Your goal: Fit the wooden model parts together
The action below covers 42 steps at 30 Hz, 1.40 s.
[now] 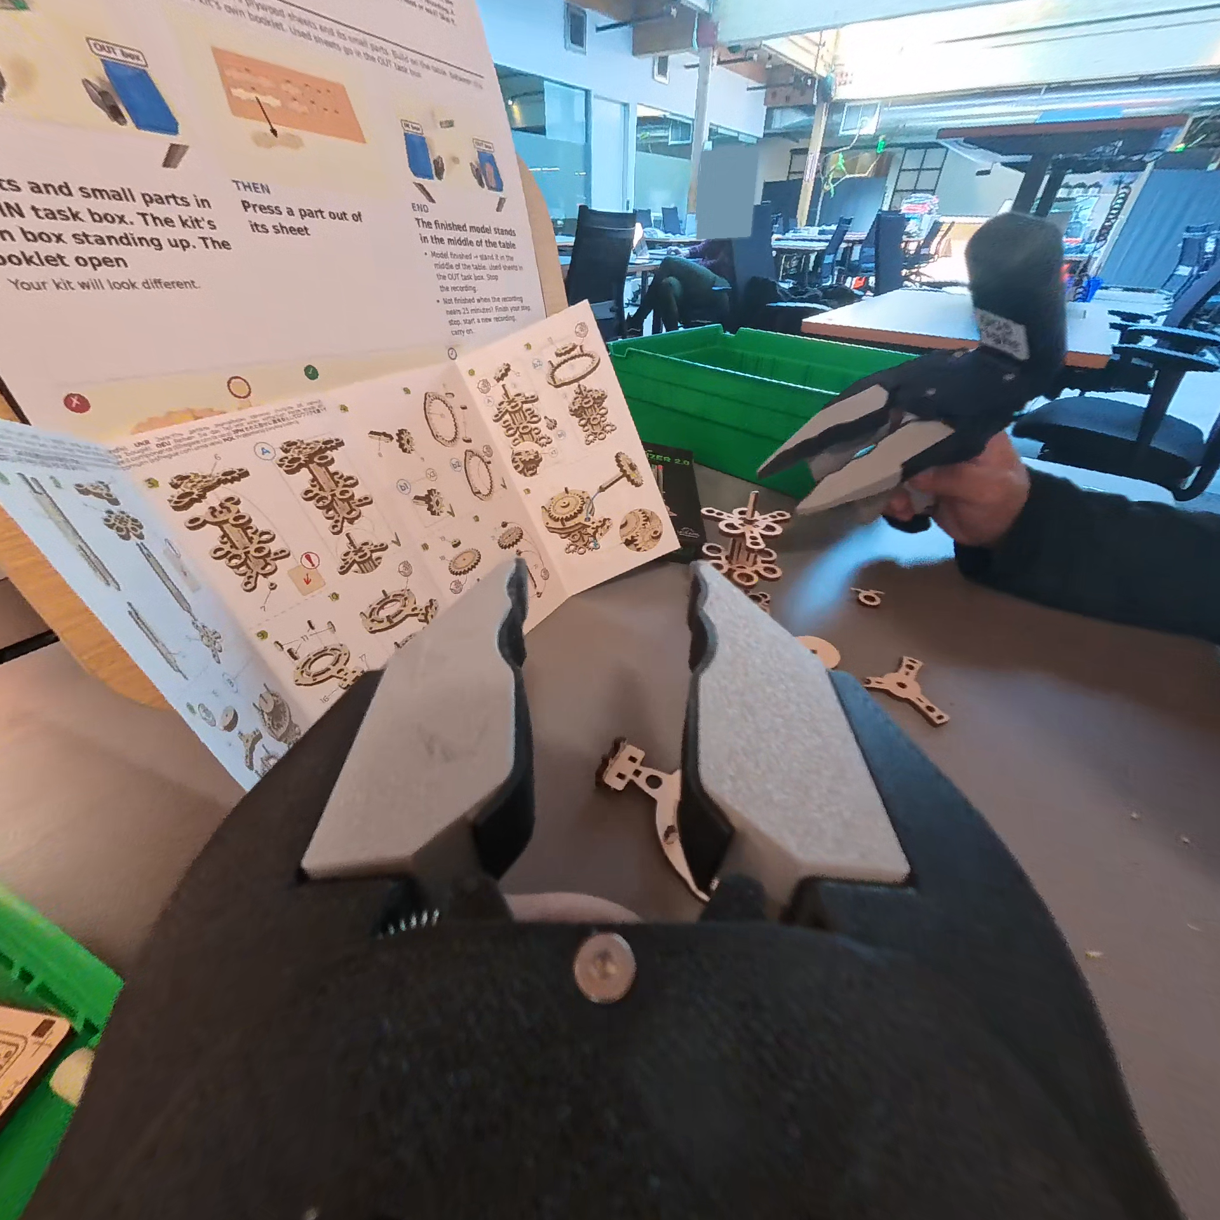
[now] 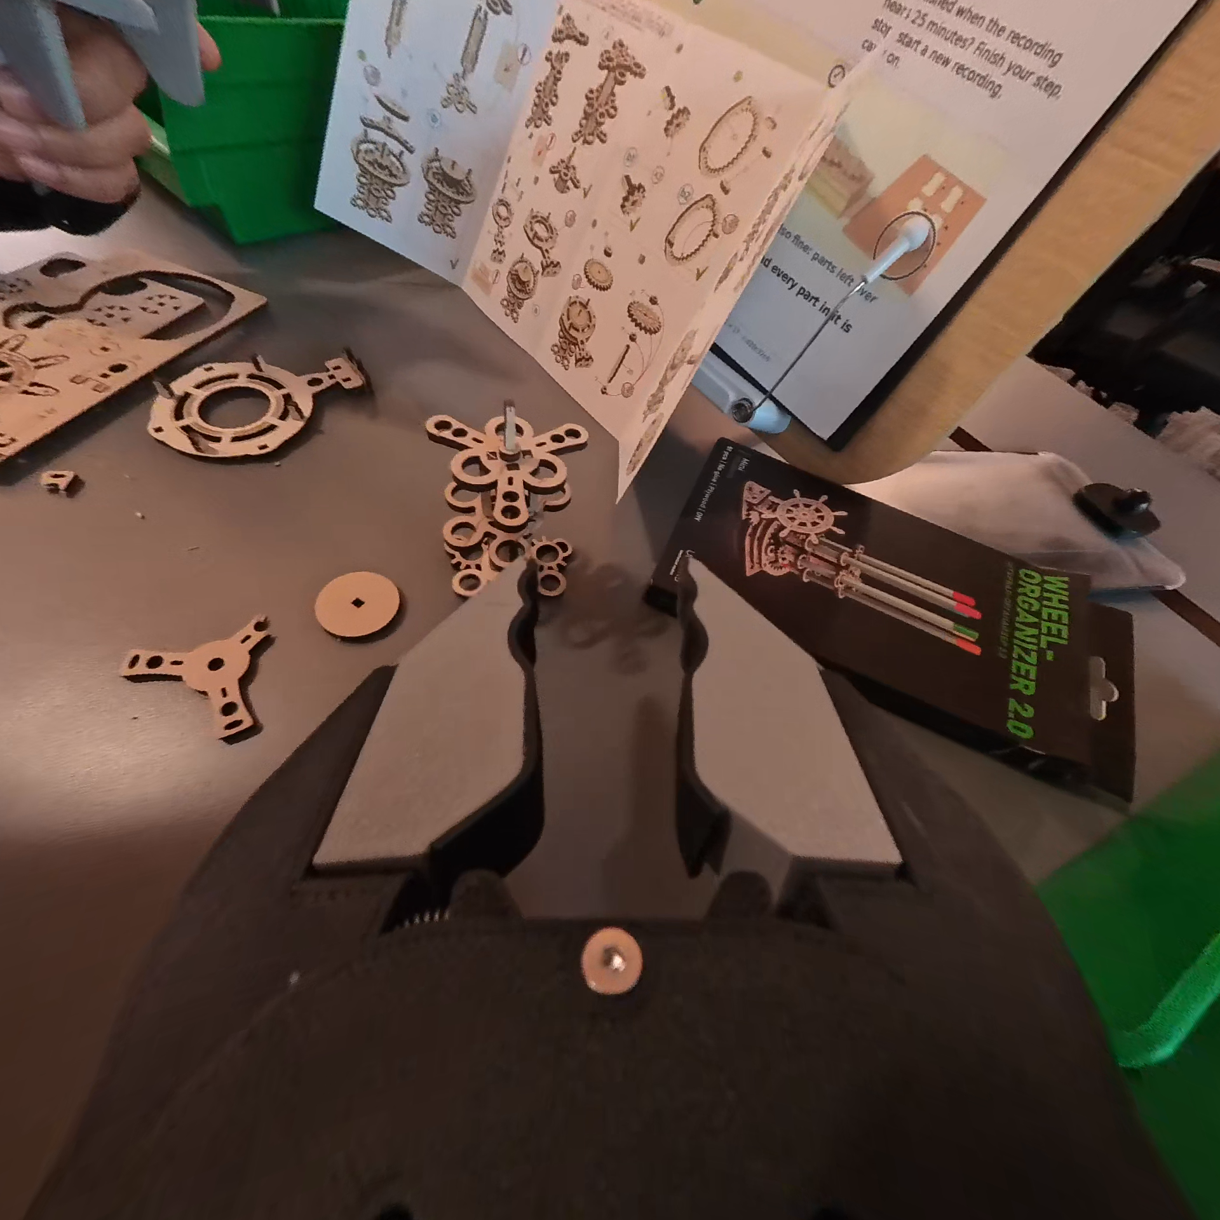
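Plywood sheet (image 1: 23,1063) inside near green bin (image 1: 46,977)

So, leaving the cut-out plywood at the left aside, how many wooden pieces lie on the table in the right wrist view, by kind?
Ring-shaped part: 1
Stacked assembly: 1
Round disc: 1
Three-armed part: 1
Small loose bit: 1
Total: 5

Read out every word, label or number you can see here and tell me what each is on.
I won't repeat writing; these things bear it.
White poster: large printed headings and paragraphs, legible.
Folded booklet: tiny step numbers, too small.
Black box: green lettering, legible.
Tag on the right gripper: blurred code pattern.
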{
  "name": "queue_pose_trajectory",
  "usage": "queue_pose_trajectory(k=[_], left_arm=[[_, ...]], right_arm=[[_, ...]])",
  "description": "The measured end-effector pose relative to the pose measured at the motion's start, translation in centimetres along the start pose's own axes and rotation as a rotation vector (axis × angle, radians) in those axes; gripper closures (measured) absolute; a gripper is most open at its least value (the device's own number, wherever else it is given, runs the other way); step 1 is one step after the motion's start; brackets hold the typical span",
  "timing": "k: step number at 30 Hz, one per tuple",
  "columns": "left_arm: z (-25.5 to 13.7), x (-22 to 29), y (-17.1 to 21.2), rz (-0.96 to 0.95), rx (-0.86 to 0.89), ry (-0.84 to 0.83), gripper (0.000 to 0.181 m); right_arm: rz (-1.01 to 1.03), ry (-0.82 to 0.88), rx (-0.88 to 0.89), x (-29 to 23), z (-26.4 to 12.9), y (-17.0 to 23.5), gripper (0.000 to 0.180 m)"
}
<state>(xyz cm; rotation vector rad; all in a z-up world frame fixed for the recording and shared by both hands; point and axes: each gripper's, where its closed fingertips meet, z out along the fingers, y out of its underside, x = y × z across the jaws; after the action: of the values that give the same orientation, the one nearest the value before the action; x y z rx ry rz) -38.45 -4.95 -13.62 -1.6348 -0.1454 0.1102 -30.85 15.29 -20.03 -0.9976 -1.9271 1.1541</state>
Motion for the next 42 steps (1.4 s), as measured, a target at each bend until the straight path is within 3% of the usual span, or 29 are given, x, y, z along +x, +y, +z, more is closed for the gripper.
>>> queue_pose_trajectory(k=[42], left_arm=[[0.0,-1.2,0.9,-0.010,-0.032,-0.046,0.140]], right_arm=[[0.093,-0.106,0.030,-0.3,0.1,0.1,0.147]])
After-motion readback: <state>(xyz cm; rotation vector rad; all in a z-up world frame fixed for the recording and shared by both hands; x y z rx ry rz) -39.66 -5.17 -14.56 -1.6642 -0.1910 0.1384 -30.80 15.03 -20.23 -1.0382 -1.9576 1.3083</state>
